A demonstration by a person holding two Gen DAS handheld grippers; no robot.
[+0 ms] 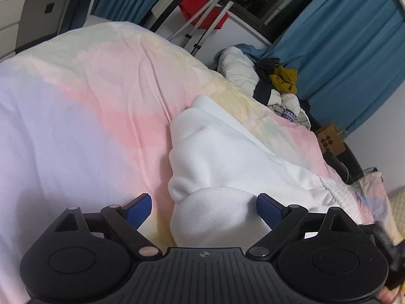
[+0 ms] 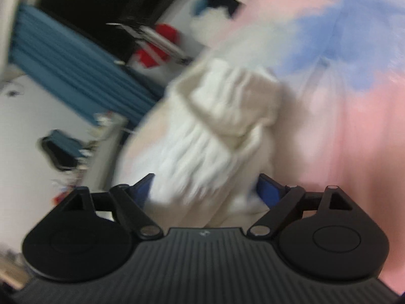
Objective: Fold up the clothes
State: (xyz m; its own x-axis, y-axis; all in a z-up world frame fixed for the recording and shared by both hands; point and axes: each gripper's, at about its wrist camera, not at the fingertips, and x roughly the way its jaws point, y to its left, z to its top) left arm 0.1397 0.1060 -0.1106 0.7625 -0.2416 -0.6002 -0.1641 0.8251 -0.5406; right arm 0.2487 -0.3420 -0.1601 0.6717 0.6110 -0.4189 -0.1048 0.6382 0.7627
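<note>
A white sweat garment lies bunched on a pastel pink, blue and yellow bedsheet. My left gripper is open, its blue pads wide apart, with a rounded fold of the white cloth between them. In the blurred right wrist view the same white garment shows a ribbed elastic band. My right gripper is open, blue pads wide apart, with the cloth between them above the sheet.
A pile of other clothes, white, black and mustard, lies at the bed's far edge. Blue curtains, a red item and a metal rack stand behind. A cardboard box sits beside the bed.
</note>
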